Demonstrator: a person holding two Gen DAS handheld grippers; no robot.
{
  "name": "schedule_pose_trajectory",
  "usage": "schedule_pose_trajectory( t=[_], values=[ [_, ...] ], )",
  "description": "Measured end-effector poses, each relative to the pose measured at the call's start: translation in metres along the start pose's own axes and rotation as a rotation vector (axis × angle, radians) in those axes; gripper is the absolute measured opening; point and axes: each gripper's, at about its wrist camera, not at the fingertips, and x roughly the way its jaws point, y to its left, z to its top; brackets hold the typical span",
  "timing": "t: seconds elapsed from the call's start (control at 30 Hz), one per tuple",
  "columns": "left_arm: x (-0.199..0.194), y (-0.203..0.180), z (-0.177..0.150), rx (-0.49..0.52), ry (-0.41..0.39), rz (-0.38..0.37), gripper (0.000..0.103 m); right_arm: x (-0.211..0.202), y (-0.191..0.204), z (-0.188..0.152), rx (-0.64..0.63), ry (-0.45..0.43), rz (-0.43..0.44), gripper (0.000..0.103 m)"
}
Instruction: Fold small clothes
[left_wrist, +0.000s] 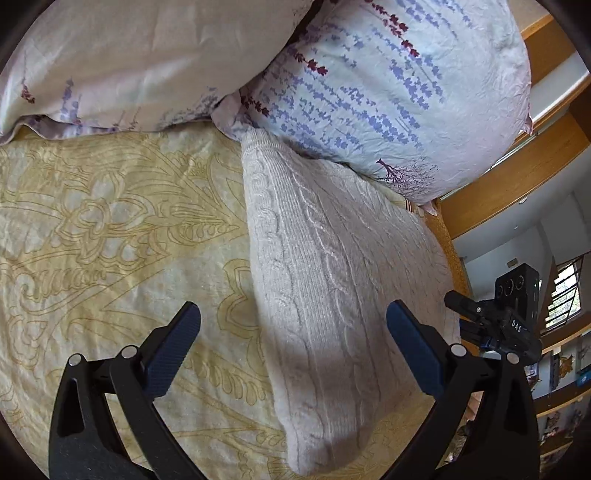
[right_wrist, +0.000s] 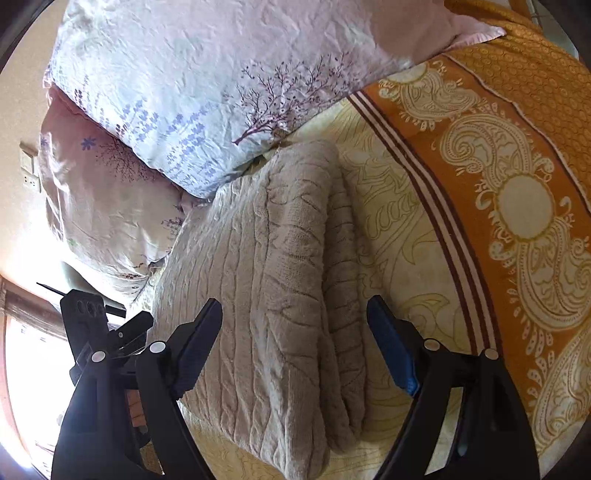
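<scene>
A nubby cable-knit sweater (right_wrist: 280, 288) lies on a soft matt bedspread (left_wrist: 110, 229), beside crinkled cotton pillows (left_wrist: 388, 85)

The right hand-held gripper (right_wrist: 294, 321) hangs spread above a folded beige knit garment (right_wrist: 273, 280) on the bedspread (right_wrist: 391, 236).

Each claw, left claw (left_wrist: 293, 314) and right claw (right_wrist: 294, 308), has black plastic arms, dark blue ribbed pads (left_wrist: 173, 354) and round silver screws (right_wrist: 157, 347); one body reads "DAS".
</scene>
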Motion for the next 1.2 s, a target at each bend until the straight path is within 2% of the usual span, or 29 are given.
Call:
schedule_pose_trajectory(
  t=[0.07, 0.1, 0.13, 0.2, 0.23, 0.27, 0.33, 0.37, 0.43, 0.53, 0.6, 0.67, 0.83, 0.93, 1.03, 1.07, 1.1, 1.2],
  values=[
    [0.009, -0.001, 0.004, -0.004, 0.004, -0.009, 0.098, 0.005, -0.001, 0.003, -0.001, 0.010, 0.038, 0.083],
    [0.011, -0.004, 0.005, 0.006, 0.000, -0.010, 0.093, 0.007, -0.001, 0.003, 0.002, 0.016, 0.058, 0.083],
    [0.016, -0.005, 0.006, 0.000, 0.018, -0.041, 0.085, 0.009, -0.001, 0.004, 0.003, 0.023, 0.078, 0.082],
    [0.022, -0.003, 0.006, -0.057, 0.026, -0.114, 0.075, 0.013, -0.002, 0.004, -0.004, 0.034, 0.110, 0.078],
    [0.023, 0.000, 0.005, -0.091, 0.005, -0.129, 0.074, 0.015, -0.001, 0.004, -0.007, 0.030, 0.120, 0.074],
    [0.024, 0.002, 0.005, -0.114, -0.001, -0.142, 0.071, 0.017, -0.003, 0.003, 0.000, 0.034, 0.130, 0.063],
    [0.026, 0.007, 0.004, -0.150, -0.008, -0.171, 0.058, 0.022, -0.010, 0.002, 0.025, 0.039, 0.164, 0.049],
    [0.026, 0.011, 0.003, -0.168, -0.016, -0.197, 0.055, 0.023, -0.012, 0.000, 0.037, 0.037, 0.189, 0.041],
    [0.024, 0.016, 0.002, -0.186, -0.022, -0.238, 0.043, 0.024, -0.012, -0.002, 0.057, 0.024, 0.237, 0.035],
    [0.016, 0.018, 0.002, -0.189, -0.037, -0.282, 0.037, 0.016, 0.003, -0.005, 0.037, -0.006, 0.277, 0.033],
    [0.002, 0.019, 0.000, -0.185, -0.052, -0.326, 0.036, 0.012, 0.020, -0.008, 0.004, -0.020, 0.314, 0.032],
    [-0.021, 0.021, -0.003, -0.164, -0.074, -0.338, 0.036, 0.013, 0.043, -0.014, -0.042, -0.013, 0.339, 0.032],
    [-0.098, 0.048, -0.018, -0.108, -0.169, -0.288, 0.036, 0.038, 0.109, -0.039, -0.193, 0.026, 0.377, 0.031],
    [-0.130, 0.081, -0.028, -0.109, -0.221, -0.234, 0.037, 0.062, 0.135, -0.055, -0.270, 0.040, 0.353, 0.031],
    [-0.126, 0.120, -0.038, -0.158, -0.196, -0.140, 0.038, 0.102, 0.141, -0.068, -0.273, 0.099, 0.263, 0.031],
    [-0.119, 0.130, -0.042, -0.172, -0.179, -0.093, 0.039, 0.112, 0.140, -0.072, -0.275, 0.102, 0.214, 0.033],
    [-0.113, 0.139, -0.045, -0.182, -0.168, -0.075, 0.042, 0.116, 0.139, -0.074, -0.270, 0.094, 0.211, 0.034],
    [-0.113, 0.152, -0.052, -0.210, -0.188, -0.110, 0.047, 0.110, 0.138, -0.072, -0.245, 0.098, 0.198, 0.041]
  ],
)
